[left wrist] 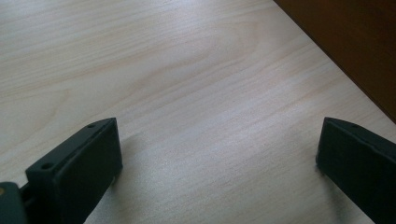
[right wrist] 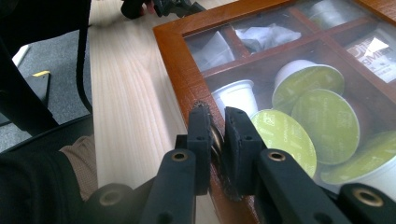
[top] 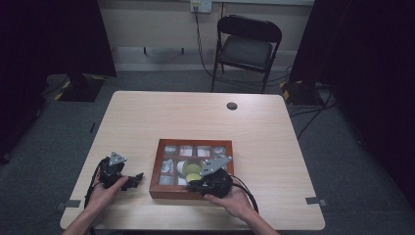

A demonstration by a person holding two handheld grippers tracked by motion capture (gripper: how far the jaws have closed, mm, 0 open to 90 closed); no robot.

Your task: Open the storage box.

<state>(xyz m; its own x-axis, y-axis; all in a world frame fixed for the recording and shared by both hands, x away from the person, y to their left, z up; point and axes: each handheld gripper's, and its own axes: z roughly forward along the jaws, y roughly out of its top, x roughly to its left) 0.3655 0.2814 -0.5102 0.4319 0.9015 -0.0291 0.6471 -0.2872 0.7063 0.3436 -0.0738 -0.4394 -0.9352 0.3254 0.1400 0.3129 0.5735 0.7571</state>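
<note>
Box (right wrist: 177, 60) lid not lifted yet; latch (right wrist: 216, 138) pinched by right gripper (right wrist: 218, 122). Left gripper (left wrist: 217, 149) parked on table (left wrist: 187, 70), jaws apart.

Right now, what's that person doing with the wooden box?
A person holds a claw in each hand at a table. The right claw is pinched shut on a small metal clasp at the front edge of the wooden box, whose glass lid is down. Coffee pods with green tops sit inside. The left claw rests open over bare table beside the box.
</note>
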